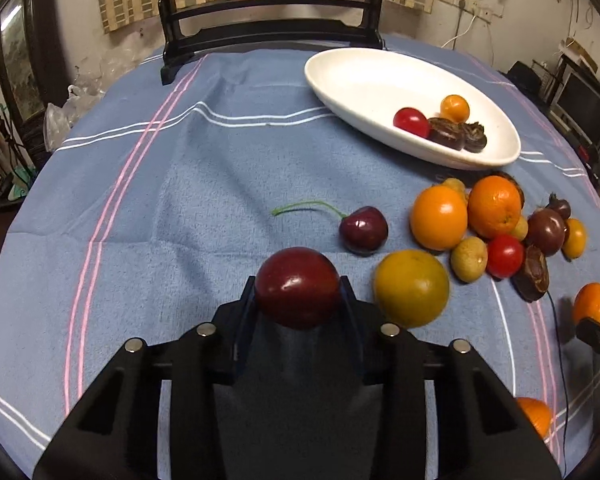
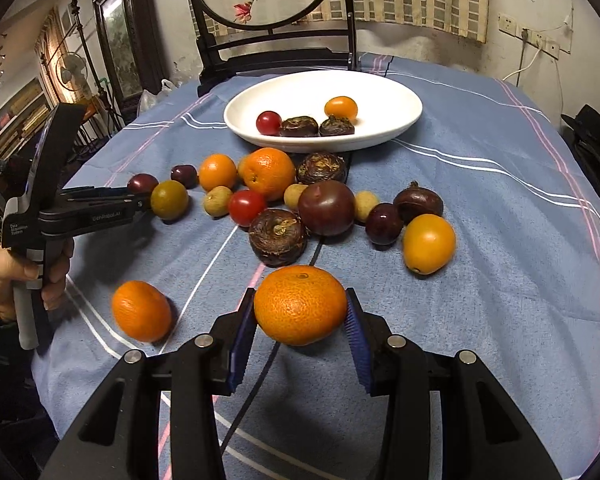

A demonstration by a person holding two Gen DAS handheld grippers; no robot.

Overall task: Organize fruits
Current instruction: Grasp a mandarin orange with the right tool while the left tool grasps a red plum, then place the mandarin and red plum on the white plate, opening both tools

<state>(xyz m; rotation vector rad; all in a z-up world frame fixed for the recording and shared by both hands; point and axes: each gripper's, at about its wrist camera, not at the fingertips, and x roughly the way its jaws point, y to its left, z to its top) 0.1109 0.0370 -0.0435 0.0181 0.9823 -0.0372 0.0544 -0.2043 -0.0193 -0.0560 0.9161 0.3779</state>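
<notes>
A person's left hand (image 2: 18, 276) wraps the handle of the left gripper (image 1: 298, 286), held level above a blue striped tablecloth (image 1: 180, 184), its two fingers clamped on a glossy dark red plum (image 1: 298, 287) that sits lifted between the pads. The right gripper (image 2: 300, 306), reaching in from the near edge of the table, pinches a pebbled orange mandarin (image 2: 300, 305) between its ridged blue pads (image 2: 355, 332), the fruit raised clear of the cloth.

Ahead of both tools lies a loose heap of fruit: oranges, a red cherry tomato (image 2: 246, 207), a dark purple tomato (image 2: 326, 208), brown water chestnuts, pale longans and a stemmed cherry (image 1: 363, 230). A second mandarin (image 2: 141, 311) rests alone on the cloth, just left of the right gripper.

At the far side, before a dark wooden chair (image 2: 276, 52), a white oval dish (image 2: 395, 100) holds a red cherry tomato, a small orange fruit and two water chestnuts grouped together.
</notes>
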